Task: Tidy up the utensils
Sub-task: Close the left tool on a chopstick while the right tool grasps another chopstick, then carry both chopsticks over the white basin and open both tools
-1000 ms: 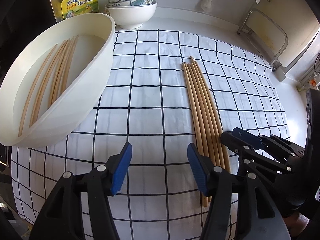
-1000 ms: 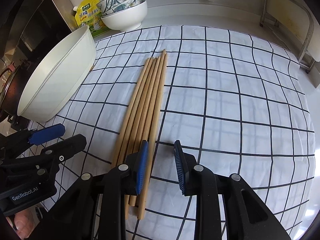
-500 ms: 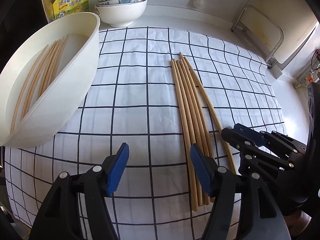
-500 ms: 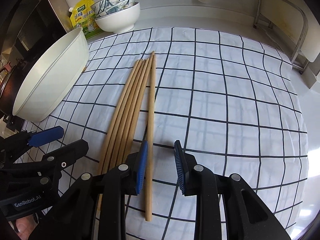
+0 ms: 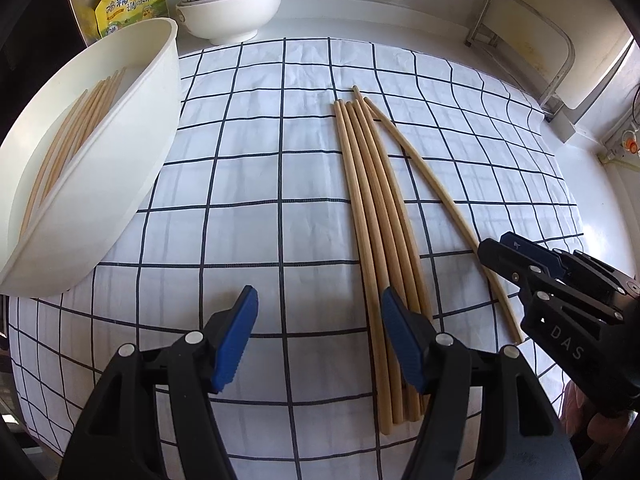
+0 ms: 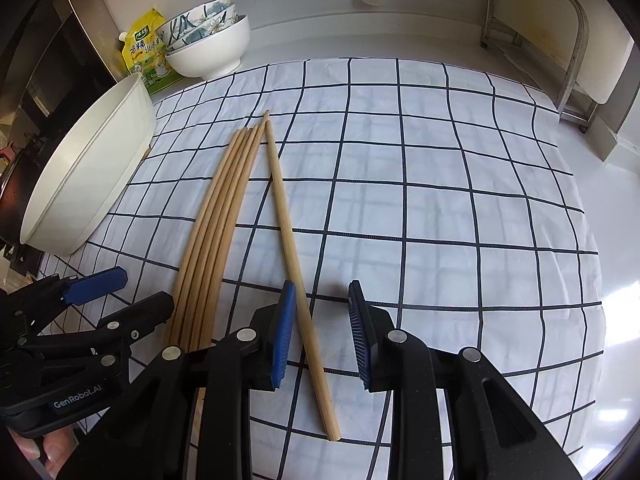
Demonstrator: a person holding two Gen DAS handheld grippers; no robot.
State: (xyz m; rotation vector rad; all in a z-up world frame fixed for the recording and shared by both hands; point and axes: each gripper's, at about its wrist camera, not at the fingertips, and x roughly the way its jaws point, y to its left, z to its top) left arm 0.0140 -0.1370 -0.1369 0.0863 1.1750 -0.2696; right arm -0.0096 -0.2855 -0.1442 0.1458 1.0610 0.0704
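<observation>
Several wooden chopsticks (image 5: 376,216) lie bundled on a checked cloth (image 5: 260,168); they also show in the right wrist view (image 6: 218,216). One chopstick (image 6: 290,240) lies apart from the bundle, angled to the right, its near end between my right gripper's (image 6: 322,336) open fingers, untouched. That chopstick also shows in the left wrist view (image 5: 432,184). My left gripper (image 5: 316,340) is open and empty just left of the bundle's near end. A white oval tray (image 5: 132,152) at the left holds several chopsticks (image 5: 76,136).
Stacked bowls (image 5: 232,4) and a yellow seasoning pouch (image 5: 128,4) stand at the back left. A metal rack (image 6: 560,48) stands at the back right. The cloth's right edge meets bare white counter (image 6: 612,240).
One chopstick has swung away from the bundle to the right. My right gripper has moved right with it and now straddles its near end. The left gripper stays open.
</observation>
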